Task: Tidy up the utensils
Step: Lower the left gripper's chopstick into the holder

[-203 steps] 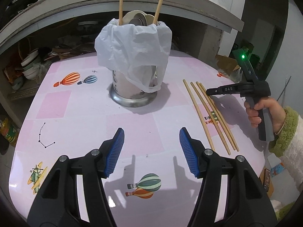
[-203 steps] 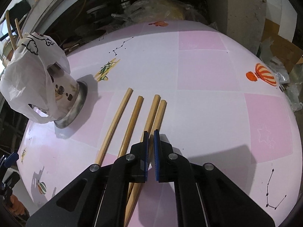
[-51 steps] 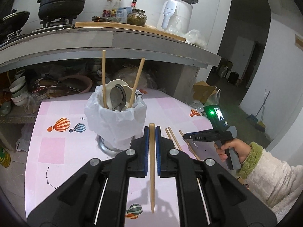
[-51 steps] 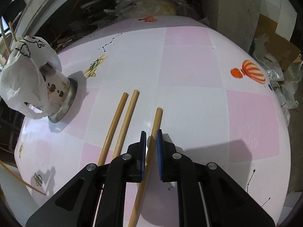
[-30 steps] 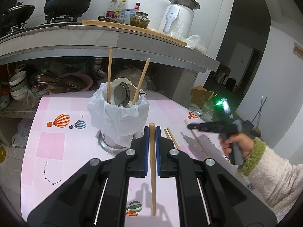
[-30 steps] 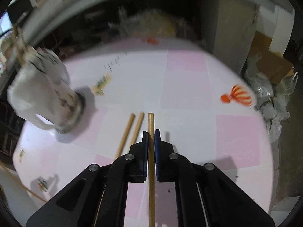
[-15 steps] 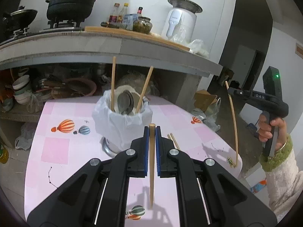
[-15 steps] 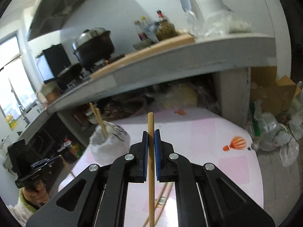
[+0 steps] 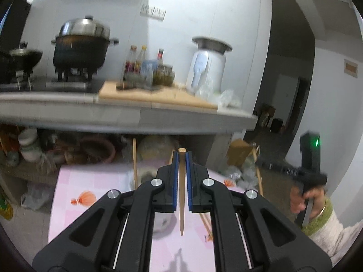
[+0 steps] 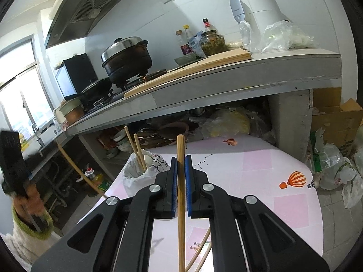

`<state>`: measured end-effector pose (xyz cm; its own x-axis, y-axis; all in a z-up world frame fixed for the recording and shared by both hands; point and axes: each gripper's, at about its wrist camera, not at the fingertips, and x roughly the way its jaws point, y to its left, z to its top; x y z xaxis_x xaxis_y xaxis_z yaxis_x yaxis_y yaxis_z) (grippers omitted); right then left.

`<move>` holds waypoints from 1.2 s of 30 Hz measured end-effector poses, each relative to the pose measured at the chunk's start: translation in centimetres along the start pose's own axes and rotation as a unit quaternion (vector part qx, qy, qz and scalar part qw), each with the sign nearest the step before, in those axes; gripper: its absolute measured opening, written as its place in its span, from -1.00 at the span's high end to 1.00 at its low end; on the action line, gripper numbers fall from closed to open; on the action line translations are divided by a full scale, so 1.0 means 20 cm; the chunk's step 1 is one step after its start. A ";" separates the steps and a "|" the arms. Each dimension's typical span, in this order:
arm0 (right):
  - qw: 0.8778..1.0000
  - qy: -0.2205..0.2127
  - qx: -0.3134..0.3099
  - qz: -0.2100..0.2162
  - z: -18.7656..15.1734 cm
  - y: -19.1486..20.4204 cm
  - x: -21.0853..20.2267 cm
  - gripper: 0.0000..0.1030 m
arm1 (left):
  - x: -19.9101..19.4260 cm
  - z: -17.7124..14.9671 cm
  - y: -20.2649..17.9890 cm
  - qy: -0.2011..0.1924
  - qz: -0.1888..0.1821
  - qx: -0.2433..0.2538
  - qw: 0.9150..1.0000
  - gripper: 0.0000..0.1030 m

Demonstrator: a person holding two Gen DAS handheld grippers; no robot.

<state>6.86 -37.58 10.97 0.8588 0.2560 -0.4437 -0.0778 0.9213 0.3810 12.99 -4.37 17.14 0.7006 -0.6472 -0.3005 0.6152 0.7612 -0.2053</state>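
Note:
My left gripper (image 9: 180, 158) is shut on a wooden chopstick (image 9: 181, 195) that hangs point down above the pink table (image 9: 74, 181). My right gripper (image 10: 180, 161) is shut on a second chopstick (image 10: 180, 204), also upright. The metal utensil holder wrapped in a white plastic bag (image 10: 138, 176) stands on the table ahead and left of it, with two chopsticks (image 10: 136, 151) and spoons inside. In the left wrist view the holder is mostly hidden behind the fingers; one standing chopstick (image 9: 134, 163) shows. Two more chopsticks (image 10: 199, 253) lie on the table.
A grey concrete counter (image 10: 226, 83) runs behind the table with a lidded pot (image 10: 127, 56), bottles, a cutting board and a white appliance (image 10: 256, 11). Bowls and clutter fill the space beneath it. A cardboard box (image 10: 335, 117) and plastic bags sit right of the table.
Both grippers have risen with their chopsticks. The left view has tilted up, so the holder has dropped behind the fingers. The right gripper has barely moved in the last half second.

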 end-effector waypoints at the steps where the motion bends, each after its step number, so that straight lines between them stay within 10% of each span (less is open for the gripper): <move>1: 1.000 0.000 0.001 0.000 0.00 0.00 0.00 0.87 | -0.02 0.05 -0.01 -0.012 0.002 0.005 1.000 0.89; 13: 1.000 0.009 0.005 -0.001 -0.04 -0.03 0.00 0.87 | 0.07 0.33 0.07 -0.058 0.050 0.019 0.997 0.89; 36: 1.000 0.023 0.011 -0.003 -0.06 -0.07 0.03 0.87 | 0.54 0.01 0.40 0.030 0.102 -0.027 0.994 0.89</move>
<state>6.79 -38.40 9.20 0.8352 0.2646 -0.4821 -0.0622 0.9165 0.3953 25.63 -5.37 12.49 0.7851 -0.4773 -0.3947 0.4417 0.8782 -0.1833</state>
